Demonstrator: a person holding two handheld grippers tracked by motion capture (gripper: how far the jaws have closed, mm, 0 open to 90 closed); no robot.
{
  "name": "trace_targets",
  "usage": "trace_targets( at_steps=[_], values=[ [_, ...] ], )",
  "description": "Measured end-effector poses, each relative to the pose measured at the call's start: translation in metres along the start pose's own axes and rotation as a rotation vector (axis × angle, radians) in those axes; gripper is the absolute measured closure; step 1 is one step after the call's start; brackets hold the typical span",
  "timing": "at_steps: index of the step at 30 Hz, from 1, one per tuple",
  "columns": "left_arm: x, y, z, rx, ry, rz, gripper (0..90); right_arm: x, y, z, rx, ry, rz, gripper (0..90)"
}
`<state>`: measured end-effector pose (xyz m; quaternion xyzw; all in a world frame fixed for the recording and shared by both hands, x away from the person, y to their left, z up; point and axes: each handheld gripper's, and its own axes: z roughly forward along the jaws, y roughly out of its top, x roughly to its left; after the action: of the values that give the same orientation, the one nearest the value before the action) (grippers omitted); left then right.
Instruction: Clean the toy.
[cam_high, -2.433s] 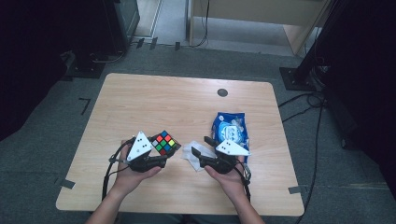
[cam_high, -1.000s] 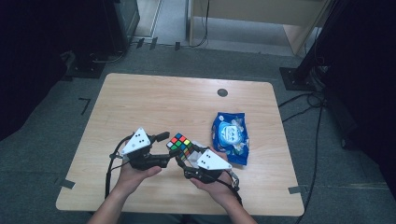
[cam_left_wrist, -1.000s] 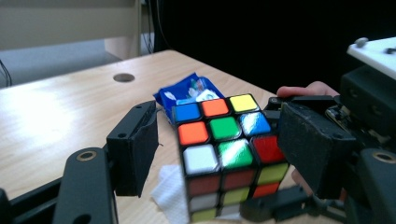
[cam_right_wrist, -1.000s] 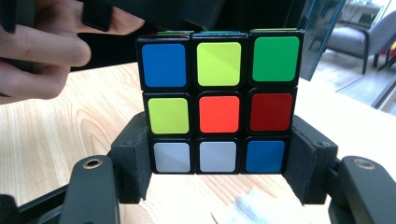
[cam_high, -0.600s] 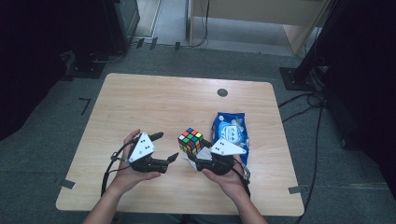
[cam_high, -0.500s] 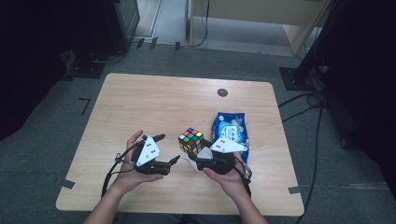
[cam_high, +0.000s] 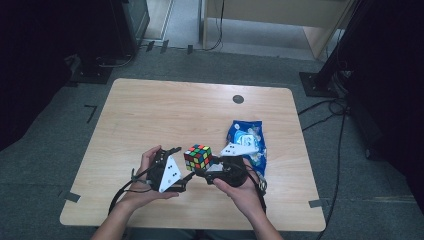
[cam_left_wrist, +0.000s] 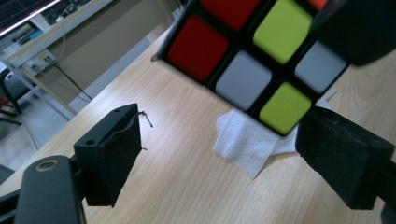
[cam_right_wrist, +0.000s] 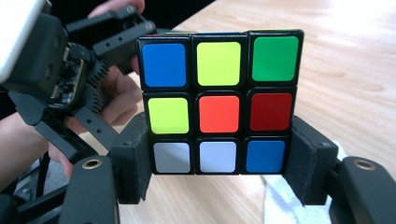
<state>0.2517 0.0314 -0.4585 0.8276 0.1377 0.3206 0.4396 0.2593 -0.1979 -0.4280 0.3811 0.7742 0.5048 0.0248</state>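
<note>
A scrambled colour cube (cam_high: 198, 156) hangs just above the wooden table (cam_high: 165, 110) near its front edge. My right gripper (cam_high: 204, 170) is shut on it, its pads clamping the bottom row from both sides (cam_right_wrist: 219, 165); the cube (cam_right_wrist: 219, 107) stands upright there. My left gripper (cam_high: 181, 166) sits to the cube's left, turned on its side and open. Its jaws have just been closing a little, with nothing between the pads (cam_left_wrist: 224, 154). The cube (cam_left_wrist: 261, 70) shows beyond and above them.
A blue snack packet (cam_high: 247, 142) lies right of the grippers. A crumpled white tissue (cam_left_wrist: 243, 140) rests on the table under the cube. A small dark disc (cam_high: 238, 99) sits near the far edge. The table's back half is bare wood.
The left gripper let go of the cube, opened, and drew back left and down. The right gripper kept its grip and carried the cube slightly right and up.
</note>
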Motion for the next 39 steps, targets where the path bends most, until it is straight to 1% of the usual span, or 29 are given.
trace_targets(
  at_steps=[1, 3, 6, 9, 10, 12, 13, 14, 17, 19, 22, 23, 25, 27, 30, 31, 32, 34, 36, 37, 39],
  values=[
    [-0.001, 0.0, 0.0, -0.007, -0.005, 0.005, 15.2, 0.0, 0.0, 0.0, 0.0, 0.0, 0.0, 35.2],
    [-0.003, 0.001, 0.0, -0.015, -0.009, 0.016, 17.2, 0.001, -0.001, 0.003, 0.019, 0.014, 0.007, 35.1],
    [-0.006, 0.002, 0.0, -0.023, -0.01, 0.039, 20.0, 0.002, -0.002, 0.007, 0.048, 0.018, 0.014, 35.1],
    [-0.01, 0.001, 0.0, -0.023, -0.011, 0.064, 24.6, 0.001, -0.003, 0.009, 0.061, 0.024, 0.041, 35.1],
    [-0.012, 0.001, 0.001, -0.025, -0.005, 0.071, 26.3, 0.001, -0.003, 0.01, 0.063, 0.026, 0.049, 35.0],
    [-0.014, 0.0, 0.003, -0.015, 0.012, 0.086, 29.2, 0.0, -0.004, 0.011, 0.062, 0.027, 0.061, 35.0],
    [-0.014, 0.0, 0.004, -0.001, 0.012, 0.09, 30.3, -0.001, -0.004, 0.01, 0.062, 0.028, 0.076, 35.0],
    [-0.014, 0.0, 0.004, 0.003, 0.01, 0.084, 31.3, -0.002, -0.004, 0.01, 0.056, 0.028, 0.086, 34.9],
    [-0.012, -0.002, 0.004, -0.007, 0.004, 0.055, 33.4, -0.005, -0.005, 0.008, 0.013, 0.038, 0.093, 34.8],
    [-0.011, -0.001, 0.003, -0.015, 0.0, 0.035, 33.4, -0.005, -0.004, 0.007, -0.004, 0.041, 0.082, 34.2],
    [-0.008, 0.0, 0.002, -0.026, 0.003, 0.014, 33.5, -0.005, -0.003, 0.005, -0.025, 0.058, 0.09, 30.8],
    [-0.007, 0.0, 0.001, -0.022, 0.011, 0.008, 33.5, -0.006, -0.003, 0.003, -0.042, 0.059, 0.091, 30.0],
    [-0.003, -0.002, 0.001, -0.016, 0.024, -0.012, 33.5, -0.009, -0.002, -0.001, -0.072, 0.066, 0.107, 28.2],
    [0.004, -0.006, 0.0, -0.005, 0.032, -0.045, 33.5, -0.012, -0.001, -0.007, -0.124, 0.063, 0.111, 27.6],
    [0.016, -0.011, -0.002, 0.005, 0.031, -0.123, 33.5, -0.016, -0.001, -0.015, -0.177, 0.031, 0.101, 27.4],
    [0.019, -0.012, -0.004, 0.004, 0.027, -0.151, 33.5, -0.019, -0.002, -0.016, -0.187, 0.018, 0.096, 27.7],
    [0.022, -0.012, -0.006, 0.001, 0.021, -0.172, 33.4, -0.02, -0.003, -0.016, -0.185, -0.004, 0.091, 27.8],
    [0.027, -0.011, -0.01, -0.016, 0.009, -0.215, 33.4, -0.024, -0.007, -0.012, -0.173, -0.053, 0.079, 29.0],
    [0.031, -0.01, -0.014, -0.037, -0.009, -0.251, 33.4, -0.028, -0.013, -0.006, -0.147, -0.097, 0.062, 30.7],
    [0.033, -0.01, -0.015, -0.048, -0.016, -0.268, 33.4, -0.029, -0.016, -0.002, -0.13, -0.134, 0.045, 32.6],
    [0.035, -0.01, -0.017, -0.058, -0.026, -0.295, 33.5, -0.03, -0.024, 0.007, -0.088, -0.208, -0.007, 40.1]
  ],
)
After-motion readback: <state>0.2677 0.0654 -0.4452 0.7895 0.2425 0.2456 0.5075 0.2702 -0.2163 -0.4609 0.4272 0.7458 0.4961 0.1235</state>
